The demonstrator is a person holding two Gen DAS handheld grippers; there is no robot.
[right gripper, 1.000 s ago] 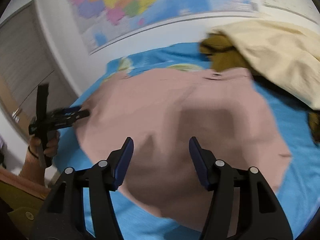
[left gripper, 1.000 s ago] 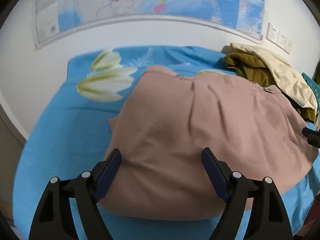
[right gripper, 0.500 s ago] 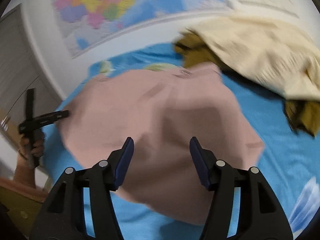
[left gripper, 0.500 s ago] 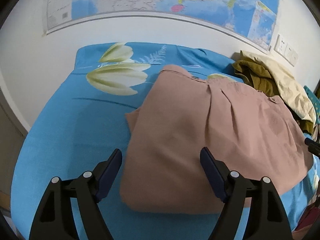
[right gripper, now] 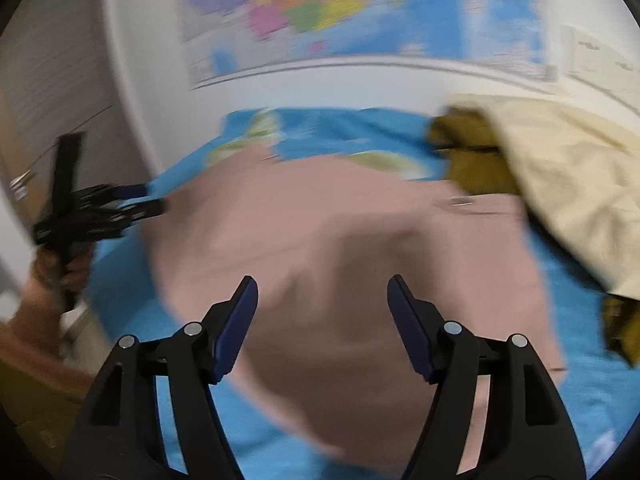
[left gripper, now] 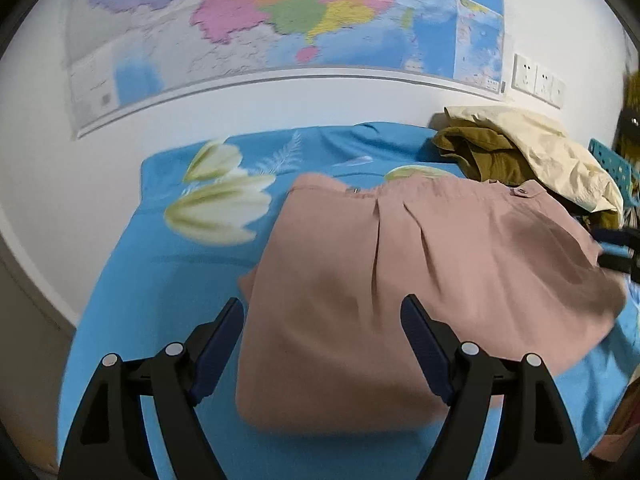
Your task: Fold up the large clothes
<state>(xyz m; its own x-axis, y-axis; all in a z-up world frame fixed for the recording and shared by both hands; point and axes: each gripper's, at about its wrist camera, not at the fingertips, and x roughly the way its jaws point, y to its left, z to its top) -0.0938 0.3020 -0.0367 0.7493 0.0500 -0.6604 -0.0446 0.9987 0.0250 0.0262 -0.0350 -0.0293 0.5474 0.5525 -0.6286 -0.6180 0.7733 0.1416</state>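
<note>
A folded dusty-pink garment (left gripper: 400,280) lies on the blue flowered bed sheet (left gripper: 160,272); the blurred right wrist view shows the same pink garment (right gripper: 340,248). My left gripper (left gripper: 322,320) hangs open above the garment's near left corner, its pads clear of the cloth. The jaws of my right gripper (right gripper: 322,300) are opening above the garment's near side with nothing between them. In the right wrist view the left gripper (right gripper: 120,204) shows at the garment's far left edge, held by a hand (right gripper: 60,276).
A heap of cream clothing (left gripper: 552,152) and olive clothing (left gripper: 484,152) sits at the bed's far right, touching the pink garment. A map (left gripper: 280,12) and wall sockets (left gripper: 538,80) hang behind. The bed's left edge meets a white wall (left gripper: 60,200).
Both grippers have risen and drawn back from the pink garment, so more wall and map show. The right gripper's jaws have spread wider. The garment stays folded on the sheet.
</note>
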